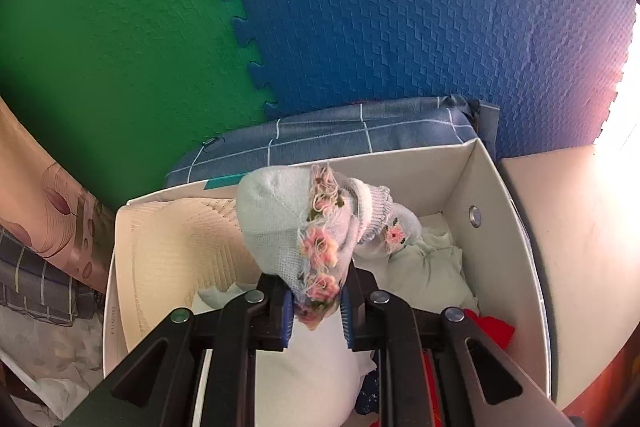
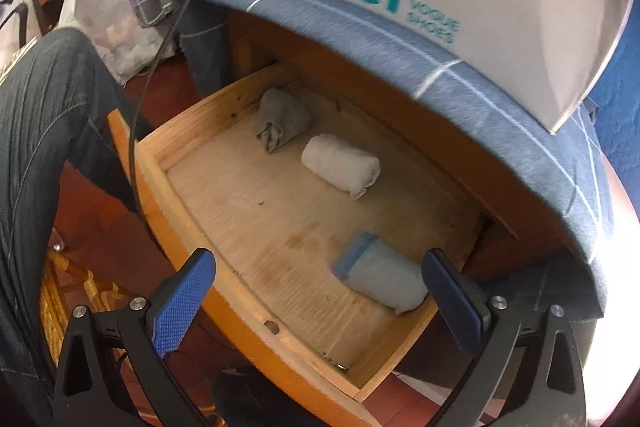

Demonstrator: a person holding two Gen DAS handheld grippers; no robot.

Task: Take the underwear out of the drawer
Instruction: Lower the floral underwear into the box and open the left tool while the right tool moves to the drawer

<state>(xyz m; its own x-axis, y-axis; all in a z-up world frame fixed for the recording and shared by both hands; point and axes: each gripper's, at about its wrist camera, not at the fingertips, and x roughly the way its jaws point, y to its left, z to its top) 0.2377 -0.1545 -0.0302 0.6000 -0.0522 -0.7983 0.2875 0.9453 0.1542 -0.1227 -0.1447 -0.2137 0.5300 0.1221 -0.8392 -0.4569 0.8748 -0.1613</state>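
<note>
Left wrist view: left gripper (image 1: pixel 316 311) jaws nearly closed, pinching a pale knit garment with pink flower trim (image 1: pixel 296 227), hanging over the white box (image 1: pixel 500 227) at centre, apparently the drop spot. Right wrist view: right gripper (image 2: pixel 316 303) jaws wide apart, empty, aimed into the wooden drawer (image 2: pixel 192 227). Light blue roll (image 2: pixel 384 279) lies nearest, white roll (image 2: pixel 342 165) mid-frame, grey roll (image 2: pixel 282 119) farther up.
</note>
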